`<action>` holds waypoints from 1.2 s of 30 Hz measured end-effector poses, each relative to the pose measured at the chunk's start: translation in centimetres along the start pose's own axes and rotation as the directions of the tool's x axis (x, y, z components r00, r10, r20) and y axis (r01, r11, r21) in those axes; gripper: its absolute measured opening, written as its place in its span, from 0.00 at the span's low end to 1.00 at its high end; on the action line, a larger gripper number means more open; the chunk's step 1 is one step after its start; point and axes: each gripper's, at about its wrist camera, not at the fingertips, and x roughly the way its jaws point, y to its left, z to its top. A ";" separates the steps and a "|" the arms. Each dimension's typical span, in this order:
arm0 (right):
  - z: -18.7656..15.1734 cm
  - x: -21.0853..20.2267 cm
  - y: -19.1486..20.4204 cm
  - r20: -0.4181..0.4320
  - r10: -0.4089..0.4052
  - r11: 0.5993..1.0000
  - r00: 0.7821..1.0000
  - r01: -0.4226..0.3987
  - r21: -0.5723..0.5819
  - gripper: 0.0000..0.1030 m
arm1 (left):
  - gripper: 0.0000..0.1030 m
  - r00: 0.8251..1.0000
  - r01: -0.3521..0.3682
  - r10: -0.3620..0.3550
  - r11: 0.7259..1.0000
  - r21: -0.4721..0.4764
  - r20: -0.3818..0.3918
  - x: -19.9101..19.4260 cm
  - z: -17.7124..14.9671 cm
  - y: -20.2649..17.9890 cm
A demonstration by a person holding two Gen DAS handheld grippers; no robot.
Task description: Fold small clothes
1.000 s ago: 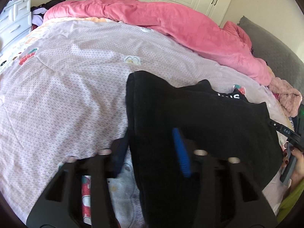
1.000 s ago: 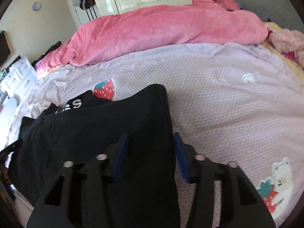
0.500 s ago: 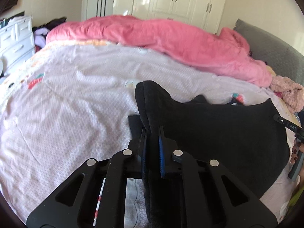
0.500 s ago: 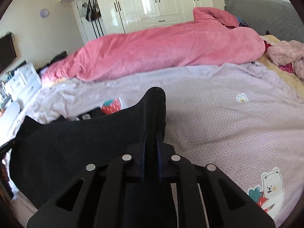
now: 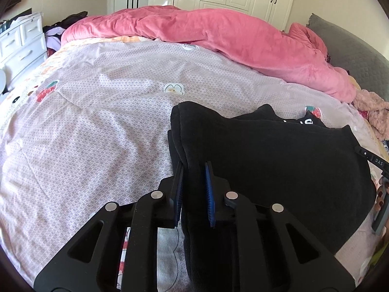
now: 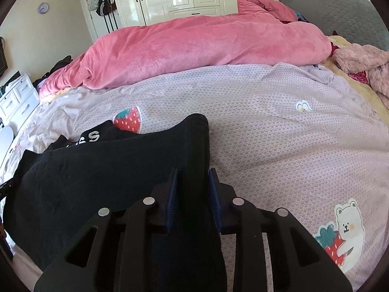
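Observation:
A black garment with white lettering [image 5: 279,150] lies on the lilac bed sheet [image 5: 97,112], its near edge lifted. My left gripper [image 5: 193,168] holds the garment's left corner between its blue pads, jaws slightly parted around the thick fold. In the right wrist view, my right gripper [image 6: 193,174] holds the garment's right corner [image 6: 194,141] the same way. The garment [image 6: 97,170] stretches between both grippers. The right gripper's body shows at the right edge of the left wrist view [image 5: 379,194].
A pink duvet [image 5: 231,36] is bunched along the far side of the bed. A grey headboard [image 6: 340,12] and a pink plush pile [image 6: 364,60] sit at the right. White drawers [image 5: 19,43] stand left of the bed, wardrobes behind.
Both grippers went from wide open around the garment's corners to closed on them, and have since loosened slightly. The garment's near edge rose off the sheet.

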 end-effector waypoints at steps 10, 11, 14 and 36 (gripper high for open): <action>0.4 -3.4 0.6 0.075 0.022 0.999 0.997 -0.024 0.027 0.61 | 0.30 1.000 0.005 -0.005 1.000 -0.007 -0.007 -1.0 0.1 -0.1; 0.4 -3.9 1.2 0.081 0.040 0.999 0.996 -0.042 0.019 0.62 | 0.32 1.000 0.006 -0.006 1.000 -0.005 -0.003 -1.3 0.2 -0.1; 0.3 -4.8 3.0 0.086 0.081 0.997 0.993 -0.079 -0.027 0.66 | 0.42 1.000 -0.001 0.001 1.000 0.004 0.016 -2.0 0.4 -0.3; -3.1 -10.0 15.5 0.069 0.272 0.924 0.960 -0.240 -0.298 0.83 | 0.91 0.992 0.019 -0.011 0.998 -0.062 0.124 -8.8 2.8 2.3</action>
